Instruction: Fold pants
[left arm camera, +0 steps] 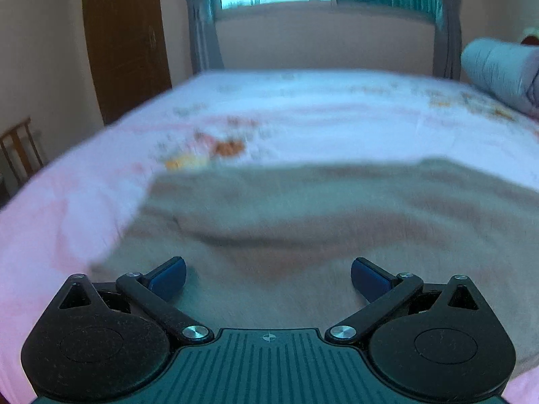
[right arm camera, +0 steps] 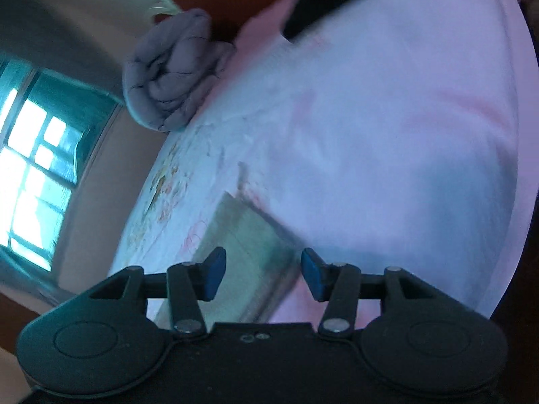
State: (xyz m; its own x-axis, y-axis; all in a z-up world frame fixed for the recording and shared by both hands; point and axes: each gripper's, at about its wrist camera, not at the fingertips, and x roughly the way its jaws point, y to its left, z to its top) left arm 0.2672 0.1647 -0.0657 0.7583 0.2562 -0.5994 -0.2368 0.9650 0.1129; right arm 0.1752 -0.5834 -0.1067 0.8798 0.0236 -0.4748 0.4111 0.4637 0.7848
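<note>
On the pink bed sheet lie one pair of beige pants, far edge running straight, bare sheet beyond. One rolled grey quilt sits at the bed's corner. Left gripper and right gripper both gape, holding nothing.

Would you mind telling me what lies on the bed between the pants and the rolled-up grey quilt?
Only bare bedsheet, pale pink with a faint floral print, lies between the pants and the quilt; the left wrist view shows it.
</note>
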